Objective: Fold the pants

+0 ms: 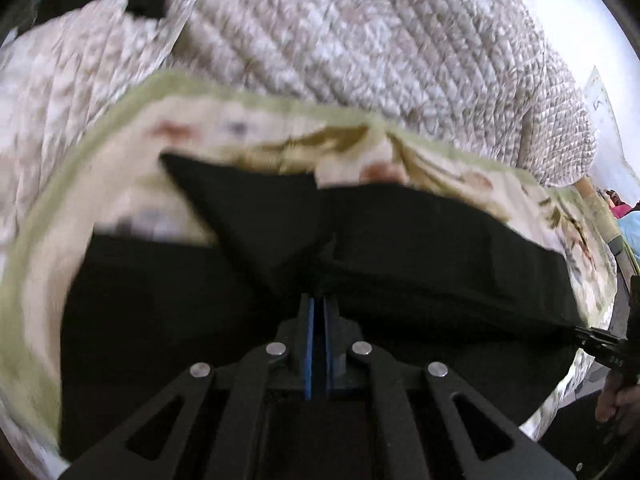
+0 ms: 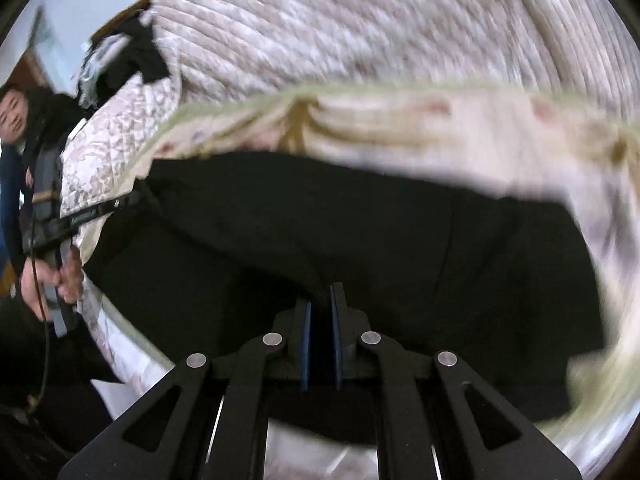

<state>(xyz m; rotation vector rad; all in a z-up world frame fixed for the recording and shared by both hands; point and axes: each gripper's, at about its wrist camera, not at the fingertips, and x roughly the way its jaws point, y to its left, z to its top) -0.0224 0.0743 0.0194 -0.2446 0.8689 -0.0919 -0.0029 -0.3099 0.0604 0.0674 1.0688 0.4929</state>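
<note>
- Black pants (image 1: 400, 248) spread across a cream floral sheet (image 1: 120, 160) with a green border, atop a bed.
- Behind the sheet, a pale quilt (image 1: 360, 40) heaped high.
- Left gripper (image 1: 319, 300) low over the near edge of the pants, pointing forward, blue pads nearly together and pinching a fold of black cloth.
- Just ahead of the left fingers, one flap of pants lifted into a pointed fold, tip aimed up-left over the sheet.
- Right gripper (image 2: 320, 296) likewise low at the near edge of the pants (image 2: 320, 220), pointing forward, blue pads with a narrow gap, dark cloth clamped between them.
- From the right view, pants lying broad and mostly flat over the sheet (image 2: 440, 128), quilt (image 2: 360, 20) rising beyond.
- At the far left of the right view, the left hand (image 2: 44, 280) wrapped round its handle, fist closed, fingers pointing in toward the pants' edge.
- Above that hand, the person's face (image 2: 12, 114) at the frame edge.
- Both views blurred.
</note>
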